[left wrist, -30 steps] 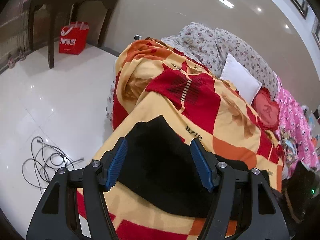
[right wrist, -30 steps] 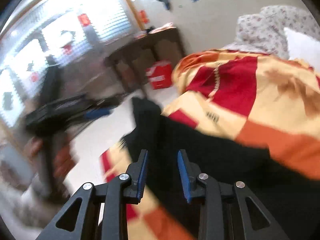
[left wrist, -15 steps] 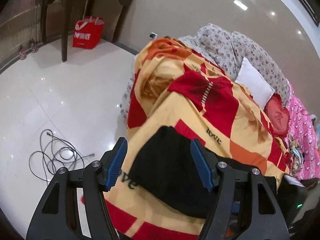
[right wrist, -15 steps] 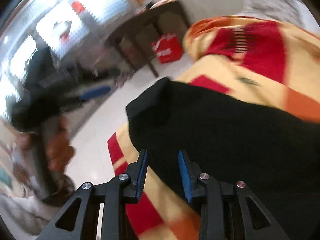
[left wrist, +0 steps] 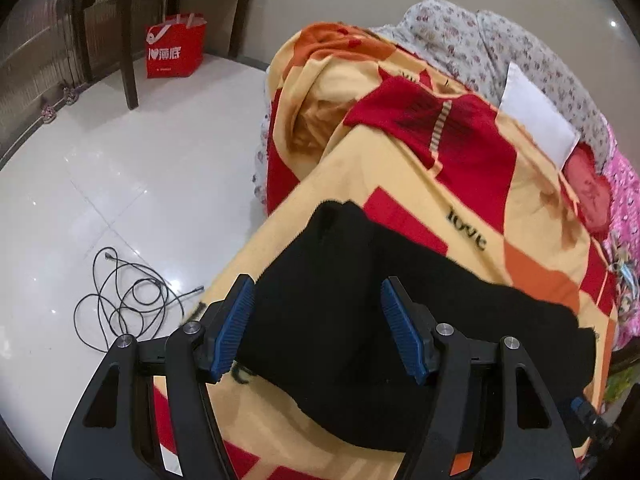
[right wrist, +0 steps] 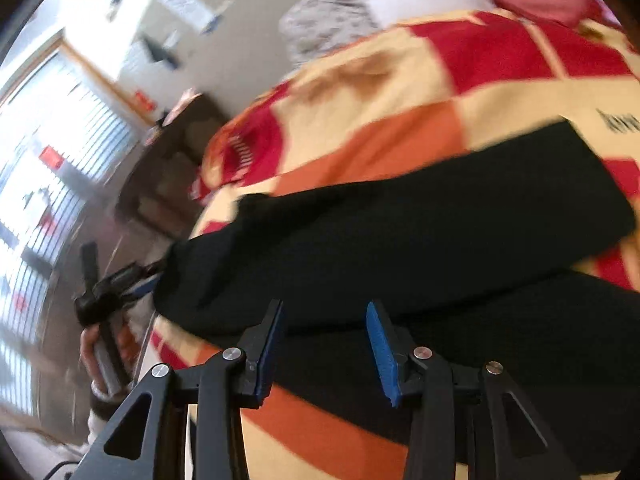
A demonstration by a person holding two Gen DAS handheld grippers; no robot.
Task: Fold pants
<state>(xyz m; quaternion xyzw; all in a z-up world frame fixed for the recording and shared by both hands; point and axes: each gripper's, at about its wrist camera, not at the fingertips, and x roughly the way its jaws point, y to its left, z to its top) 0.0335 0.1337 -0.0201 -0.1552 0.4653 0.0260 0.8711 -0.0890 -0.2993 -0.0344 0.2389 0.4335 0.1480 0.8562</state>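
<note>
Black pants (left wrist: 360, 300) lie on a yellow, red and orange blanket (left wrist: 400, 168) at the near end of a bed. My left gripper (left wrist: 316, 320) hovers open over the pants' left end, its blue pads wide apart and off the cloth. In the blurred right wrist view the pants (right wrist: 400, 220) spread across the blanket (right wrist: 400, 92), and my right gripper (right wrist: 326, 344) hangs above them with its jaws opening and nothing pinched between them. The left gripper (right wrist: 136, 284), held by a hand (right wrist: 92, 352), shows at the pants' far left end.
A white tiled floor (left wrist: 100, 180) lies left of the bed, with a coiled black cable (left wrist: 124, 300) on it. Behind stand a dark wooden table (left wrist: 128, 40) and a red bag (left wrist: 174, 52). A white pillow (left wrist: 536, 120), a red heart cushion (left wrist: 588, 192) and a floral quilt (left wrist: 480, 40) sit at the bed's head.
My left gripper has sunk closer over the pants. My right gripper has swung sideways along the pants and rolled, and its jaws have widened.
</note>
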